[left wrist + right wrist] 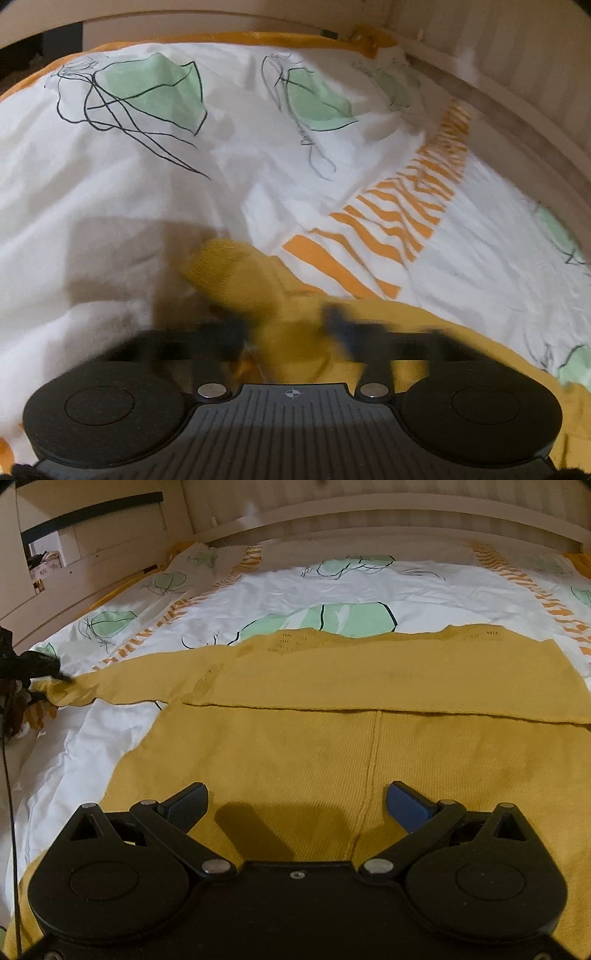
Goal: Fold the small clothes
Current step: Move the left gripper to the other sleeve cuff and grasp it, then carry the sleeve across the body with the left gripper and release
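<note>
— So, nearest the right camera: what are the jaws doing?

— The right gripper (297, 805) has its jaws spread wide, with nothing between the blue pads (188, 805). It hangs over the lower part of the mustard knit sweater (332, 746), which lies flat on the bedcover (258, 590). A seam runs straight up the knit between the fingers, and the gripper's shadow falls on the cloth just ahead.

— And further out?

— A folded edge crosses the sweater from side to side; beyond it, the upper part carries small eyelet patterns near its far edge. One sleeve (122, 686) stretches away to the left. At its end, at the picture's left border, a dark gripper touches the cuff.

— Is that the left one?

— It looks so. In its own view the left gripper (288, 328) is blurred, its fingers drawn in close on either side of a bunch of the mustard knit — they seem to pinch it, though the blur hides the pads. The cuff (229, 266) sticks out just past the fingertips, pointing up and left.

— What lies beyond the cuff?

— The white cover with green leaf shapes, black line drawing and a band of orange stripes (402, 206). Behind it runs the pale bed frame (517, 122).
</note>
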`<action>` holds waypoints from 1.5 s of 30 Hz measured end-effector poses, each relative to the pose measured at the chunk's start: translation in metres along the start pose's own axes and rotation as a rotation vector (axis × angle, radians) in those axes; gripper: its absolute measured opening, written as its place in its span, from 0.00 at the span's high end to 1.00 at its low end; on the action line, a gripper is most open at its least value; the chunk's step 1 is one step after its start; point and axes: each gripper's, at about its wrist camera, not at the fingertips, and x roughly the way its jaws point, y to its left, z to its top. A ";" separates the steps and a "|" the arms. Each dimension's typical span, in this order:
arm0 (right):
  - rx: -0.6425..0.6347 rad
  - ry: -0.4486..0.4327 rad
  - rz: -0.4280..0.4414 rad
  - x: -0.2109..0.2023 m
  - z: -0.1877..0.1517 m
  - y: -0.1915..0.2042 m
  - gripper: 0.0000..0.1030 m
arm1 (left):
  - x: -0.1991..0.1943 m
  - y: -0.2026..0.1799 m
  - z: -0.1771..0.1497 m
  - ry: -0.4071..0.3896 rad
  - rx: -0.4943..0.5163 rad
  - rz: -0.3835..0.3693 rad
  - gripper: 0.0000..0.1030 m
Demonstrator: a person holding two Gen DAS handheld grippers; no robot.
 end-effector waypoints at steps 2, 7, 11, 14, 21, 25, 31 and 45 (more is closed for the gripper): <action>0.009 -0.002 0.007 -0.001 0.000 -0.002 0.00 | -0.002 0.004 0.001 -0.009 -0.046 -0.026 0.93; 0.041 -0.012 0.032 -0.005 0.002 -0.007 0.00 | -0.036 -0.018 0.008 -0.097 0.007 -0.047 0.93; 0.064 -0.030 0.052 -0.016 0.004 -0.013 0.00 | -0.077 -0.053 0.018 -0.146 0.074 -0.117 0.93; 0.074 -0.041 0.059 -0.029 0.003 -0.020 0.00 | -0.111 -0.091 0.023 -0.184 0.144 -0.183 0.93; 0.097 -0.061 0.044 -0.063 -0.001 -0.045 0.00 | -0.174 -0.204 0.003 -0.210 0.272 -0.400 0.93; 0.120 -0.096 0.004 -0.079 -0.003 -0.064 0.00 | -0.191 -0.272 -0.028 -0.181 0.339 -0.511 0.93; 0.147 -0.148 -0.042 -0.090 -0.003 -0.089 0.00 | -0.188 -0.360 -0.094 -0.086 0.409 -0.608 0.93; 0.265 -0.166 -0.099 -0.097 -0.015 -0.132 0.00 | -0.167 -0.433 -0.202 0.088 0.597 -0.760 0.64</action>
